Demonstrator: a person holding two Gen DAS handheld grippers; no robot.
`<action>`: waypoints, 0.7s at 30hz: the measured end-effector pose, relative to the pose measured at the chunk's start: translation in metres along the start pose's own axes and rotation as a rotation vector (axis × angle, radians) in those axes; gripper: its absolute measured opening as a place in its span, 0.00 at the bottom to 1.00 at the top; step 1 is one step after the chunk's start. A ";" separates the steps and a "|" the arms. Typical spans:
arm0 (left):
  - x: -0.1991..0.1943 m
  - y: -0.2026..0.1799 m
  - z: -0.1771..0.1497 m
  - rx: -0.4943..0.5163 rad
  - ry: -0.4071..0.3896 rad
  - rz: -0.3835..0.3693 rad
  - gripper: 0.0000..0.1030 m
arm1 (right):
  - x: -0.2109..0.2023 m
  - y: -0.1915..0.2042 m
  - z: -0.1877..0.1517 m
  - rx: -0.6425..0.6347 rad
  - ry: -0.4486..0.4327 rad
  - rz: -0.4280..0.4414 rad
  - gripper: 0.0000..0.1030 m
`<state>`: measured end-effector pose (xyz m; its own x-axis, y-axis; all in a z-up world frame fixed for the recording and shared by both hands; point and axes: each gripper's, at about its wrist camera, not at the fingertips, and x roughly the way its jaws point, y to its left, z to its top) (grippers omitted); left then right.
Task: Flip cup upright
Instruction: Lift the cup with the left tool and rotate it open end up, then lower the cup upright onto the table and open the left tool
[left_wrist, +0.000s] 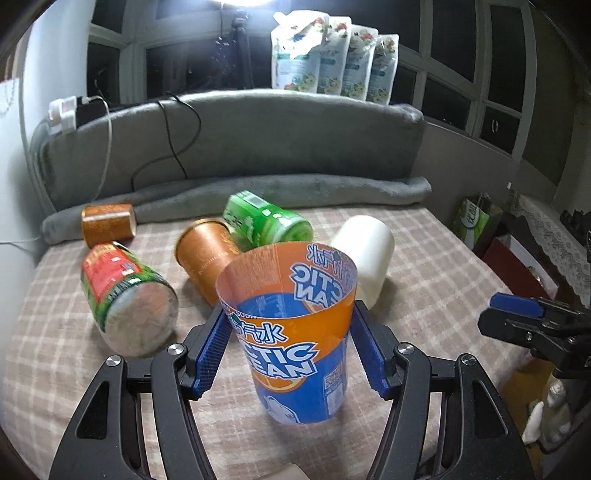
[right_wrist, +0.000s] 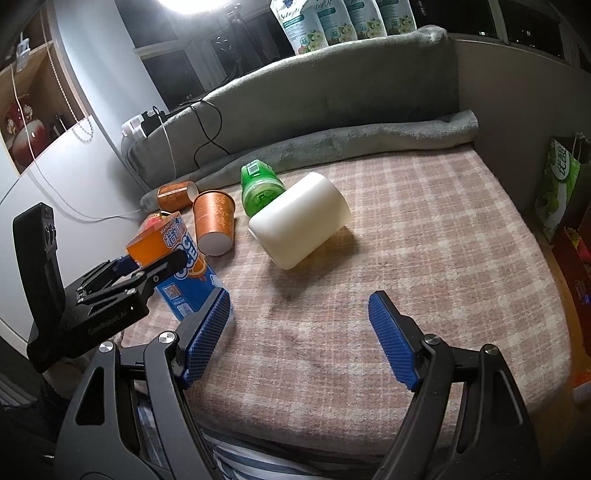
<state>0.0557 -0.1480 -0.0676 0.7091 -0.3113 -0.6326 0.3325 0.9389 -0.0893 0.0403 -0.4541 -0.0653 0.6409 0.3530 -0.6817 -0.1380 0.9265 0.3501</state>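
Since the orange-and-blue cup already stands mouth-up on the near part of the bed, the flip looks done. The left gripper fingers flank it, slightly apart from its walls; only withdrawal remains. The right gripper gapes wide, empty. Other cups lie beyond.

Left tool: matte black linkage arms, silver screws, ribbed blue pads. Right tool looks identical.

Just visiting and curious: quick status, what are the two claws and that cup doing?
Left gripper around orange-and-blue cup, mouth up on the plaid bed. Right gripper open, empty. White cup on its side, nothing blocking it.
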 end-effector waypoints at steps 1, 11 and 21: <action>0.001 0.001 -0.001 -0.006 0.008 -0.012 0.62 | -0.001 0.000 0.000 0.001 -0.002 -0.003 0.78; -0.002 0.000 -0.006 -0.026 0.033 -0.074 0.73 | -0.003 -0.001 -0.002 0.002 -0.007 -0.003 0.78; -0.016 0.004 -0.012 -0.035 0.042 -0.103 0.78 | -0.007 0.005 -0.002 -0.003 -0.018 0.009 0.78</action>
<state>0.0384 -0.1372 -0.0669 0.6458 -0.4004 -0.6501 0.3794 0.9072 -0.1819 0.0335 -0.4513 -0.0605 0.6531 0.3586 -0.6670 -0.1459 0.9239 0.3538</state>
